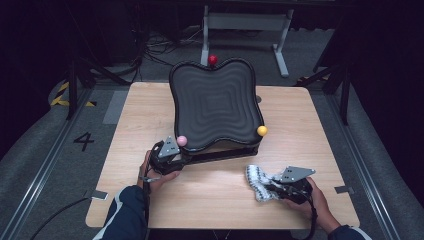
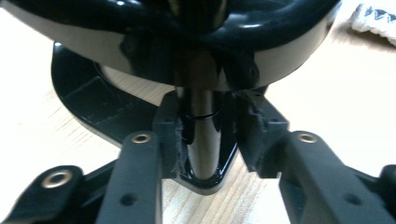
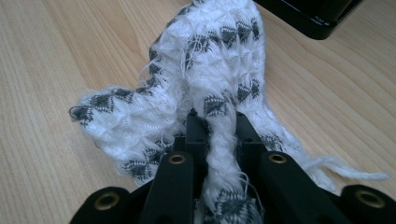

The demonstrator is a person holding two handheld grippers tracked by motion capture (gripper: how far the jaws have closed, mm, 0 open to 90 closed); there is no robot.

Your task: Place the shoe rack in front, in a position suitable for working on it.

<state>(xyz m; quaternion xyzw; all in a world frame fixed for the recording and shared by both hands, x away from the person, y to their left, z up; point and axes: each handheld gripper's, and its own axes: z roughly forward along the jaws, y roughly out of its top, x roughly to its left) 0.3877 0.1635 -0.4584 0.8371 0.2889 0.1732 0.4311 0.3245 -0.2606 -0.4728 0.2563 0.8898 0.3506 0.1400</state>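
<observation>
1. High view: the right gripper clamps a white cloth at the near right of the wooden table.
2. The left gripper straddles the black tray's post; one pad touches it.
3. Beyond lie grey floor and a dark room.

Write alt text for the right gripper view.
The right gripper pinches a bunched white cloth with grey diamond marks between its two black jaws; the cloth spreads over a light wooden table. A black base corner sits at the top right.
</observation>
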